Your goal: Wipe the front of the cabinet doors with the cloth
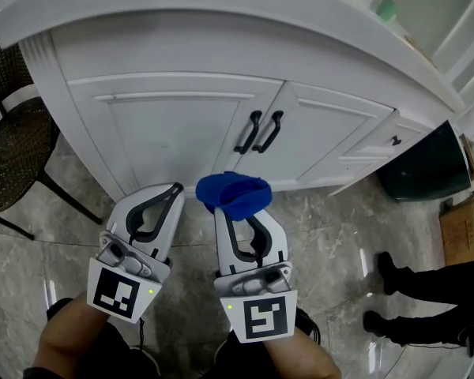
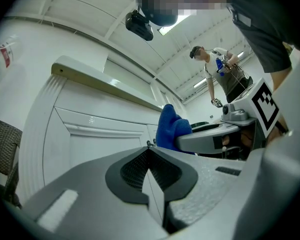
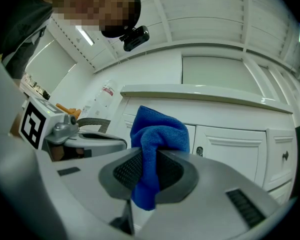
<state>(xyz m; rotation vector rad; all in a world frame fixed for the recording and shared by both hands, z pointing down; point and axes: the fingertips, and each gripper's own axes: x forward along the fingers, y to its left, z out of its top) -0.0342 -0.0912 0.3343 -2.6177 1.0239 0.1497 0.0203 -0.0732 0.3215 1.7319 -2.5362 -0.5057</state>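
A bunched blue cloth (image 1: 234,194) is clamped in my right gripper (image 1: 238,212), which is shut on it; the cloth (image 3: 155,146) sticks out past the jaws in the right gripper view. It hangs just in front of the lower edge of the white cabinet doors (image 1: 174,129), below the two black handles (image 1: 259,131). My left gripper (image 1: 176,188) sits beside it on the left, shut and holding nothing, its jaws meeting in the left gripper view (image 2: 151,173). The cloth (image 2: 171,126) shows there too, to the right.
A dark wicker chair (image 1: 12,152) stands left of the cabinet. A dark bin (image 1: 423,164) and a cardboard box (image 1: 464,227) sit at the right. A person's black shoes (image 1: 387,271) stand on the marble floor (image 1: 340,235). A white countertop (image 1: 221,10) overhangs the doors.
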